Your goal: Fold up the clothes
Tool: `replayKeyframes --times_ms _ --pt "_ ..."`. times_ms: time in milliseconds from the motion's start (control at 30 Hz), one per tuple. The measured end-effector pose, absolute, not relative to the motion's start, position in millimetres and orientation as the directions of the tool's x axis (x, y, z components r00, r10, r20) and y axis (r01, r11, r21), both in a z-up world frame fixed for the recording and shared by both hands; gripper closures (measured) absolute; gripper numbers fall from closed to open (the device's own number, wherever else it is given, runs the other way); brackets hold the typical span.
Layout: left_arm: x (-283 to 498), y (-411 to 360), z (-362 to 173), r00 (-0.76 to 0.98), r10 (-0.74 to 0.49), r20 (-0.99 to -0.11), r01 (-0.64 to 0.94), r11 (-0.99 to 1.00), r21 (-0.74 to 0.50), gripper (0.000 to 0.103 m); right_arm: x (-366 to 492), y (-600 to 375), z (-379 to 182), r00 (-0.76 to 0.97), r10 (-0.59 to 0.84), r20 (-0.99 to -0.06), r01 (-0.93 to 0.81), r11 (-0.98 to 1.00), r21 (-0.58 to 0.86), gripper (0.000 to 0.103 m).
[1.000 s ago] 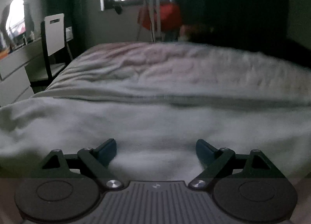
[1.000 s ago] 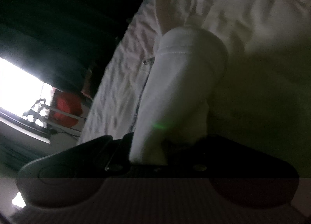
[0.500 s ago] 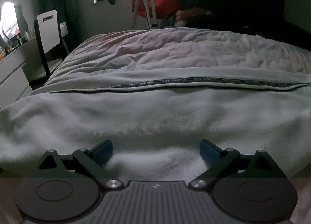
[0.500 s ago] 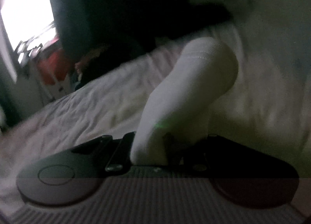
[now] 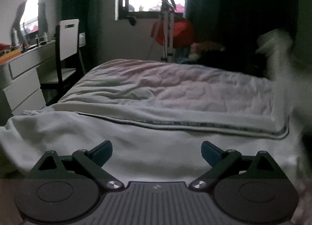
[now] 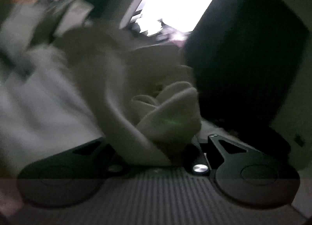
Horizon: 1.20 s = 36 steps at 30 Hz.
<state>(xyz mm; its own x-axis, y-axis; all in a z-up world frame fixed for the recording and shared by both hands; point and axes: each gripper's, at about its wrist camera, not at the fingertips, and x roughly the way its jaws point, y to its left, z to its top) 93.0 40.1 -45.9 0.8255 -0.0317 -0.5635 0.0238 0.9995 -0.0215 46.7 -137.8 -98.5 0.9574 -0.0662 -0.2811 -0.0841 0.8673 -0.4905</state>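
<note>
1. Since a second ago, your left gripper (image 5: 157,151) has lifted a little off the white garment (image 5: 148,147), so more of the room shows above the bed (image 5: 175,86); your right gripper (image 6: 169,147) has rolled over and swung across, and its view has gone from the bed sheet to the bright window (image 6: 175,0).
2. Your left jaws are spread wide with nothing between them; they hover just above the garment.
3. The white garment lies spread across the near end of the bed, with a dark printed band (image 5: 195,124) along a folded edge farther back.
4. Your right jaws are pressed nearly together, pinching a bunched fold of white cloth (image 6: 171,117) that rises in front of the camera.
5. The right view is heavily blurred, so this cloth is probably part of the same garment, though you cannot tell for certain.
6. In the left view a blurred white shape (image 5: 276,49) at the far right edge stands above the bed.
7. To the left of the bed stand a white chair (image 5: 68,49) and a white dresser (image 5: 21,80).
</note>
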Motion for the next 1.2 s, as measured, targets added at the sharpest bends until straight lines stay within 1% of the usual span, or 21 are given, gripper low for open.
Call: replayKeyframes --times_ms 67,200,300,367,433,467,500,533,567,600,633,667,700,733,800,900,967,1033,1133,1167,1200 --pt "93 42 -46 0.825 -0.028 -0.565 0.010 0.999 -0.034 0.004 49 -115 -130 0.924 -0.027 -0.380 -0.201 0.813 -0.546 0.087" --pt "95 46 -48 0.819 -0.019 -0.574 -0.010 0.999 -0.048 0.004 50 -104 -146 0.922 -0.049 -0.385 -0.206 0.780 -0.591 0.085" --pt "96 48 -47 0.824 -0.029 -0.566 -0.016 0.997 -0.075 0.004 49 -112 -135 0.923 -0.045 -0.383 -0.184 0.820 -0.542 0.085" --pt "95 51 -45 0.831 -0.035 -0.555 -0.022 0.995 -0.096 0.004 50 -100 -129 0.928 -0.045 -0.369 -0.168 0.835 -0.524 0.085" --pt "95 54 -45 0.837 -0.046 -0.546 -0.022 0.993 -0.117 0.004 52 -85 -126 0.930 -0.036 -0.365 -0.167 0.844 -0.509 0.082" --pt "96 55 -45 0.837 -0.049 -0.545 -0.023 0.992 -0.124 0.004 54 -84 -128 0.921 -0.014 -0.388 -0.196 0.847 -0.495 0.078" --pt "96 56 -46 0.836 -0.055 -0.546 -0.023 0.991 -0.134 0.004 57 -83 -129 0.911 0.008 -0.411 -0.224 0.849 -0.480 0.064" --pt "96 57 -47 0.834 -0.063 -0.548 -0.022 0.989 -0.147 0.004 59 -82 -130 0.901 0.030 -0.433 -0.251 0.850 -0.463 0.059" --pt "96 58 -48 0.833 -0.070 -0.549 -0.022 0.987 -0.159 0.004 59 -85 -128 0.892 0.061 -0.448 -0.277 0.857 -0.435 0.059" --pt "97 60 -48 0.830 -0.078 -0.552 -0.023 0.985 -0.173 0.004 58 -89 -125 0.882 0.084 -0.463 -0.298 0.861 -0.412 0.055" --pt "97 61 -48 0.829 -0.084 -0.553 -0.025 0.982 -0.188 0.004 57 -94 -121 0.871 0.111 -0.478 -0.321 0.865 -0.385 0.045" --pt "97 63 -48 0.831 -0.090 -0.549 -0.025 0.980 -0.198 0.004 56 -100 -114 0.848 0.157 -0.507 -0.357 0.875 -0.325 0.039" --pt "97 64 -47 0.835 -0.094 -0.542 -0.024 0.978 -0.207 0.004 55 -106 -107 0.820 0.203 -0.535 -0.390 0.883 -0.262 0.026" --pt "97 64 -46 0.838 -0.097 -0.537 -0.023 0.977 -0.211 0.004 55 -112 -99 0.791 0.249 -0.558 -0.419 0.886 -0.200 0.019" --pt "95 63 -45 0.842 -0.100 -0.530 -0.019 0.976 -0.215 0.004 46 -121 -84 0.755 0.310 -0.578 -0.453 0.883 -0.119 0.019" --pt "92 62 -43 0.844 -0.120 -0.522 -0.004 0.973 -0.230 0.004 31 -140 -64 0.740 0.348 -0.576 -0.419 0.908 0.011 0.019" --pt "87 60 -42 0.846 -0.147 -0.513 0.023 0.970 -0.241 0.004 26 -162 -54 0.739 0.395 -0.546 -0.360 0.916 0.176 0.019" --pt "82 54 -42 0.848 -0.179 -0.499 0.064 0.969 -0.239 0.004 24 -193 -63 0.736 0.450 -0.506 -0.251 0.875 0.413 0.020" --pt "77 38 -45 0.839 -0.220 -0.497 0.141 0.971 -0.192 0.004 23 -240 -77 0.745 0.511 -0.429 -0.069 0.698 0.712 0.018" --pt "77 31 -48 0.837 -0.221 -0.501 0.160 0.974 -0.163 0.004 25 -249 -90 0.738 0.532 -0.416 -0.019 0.631 0.775 0.018" --pt "76 24 -50 0.834 -0.222 -0.505 0.178 0.975 -0.134 0.004 32 -255 -103 0.727 0.549 -0.412 0.026 0.578 0.816 0.021"
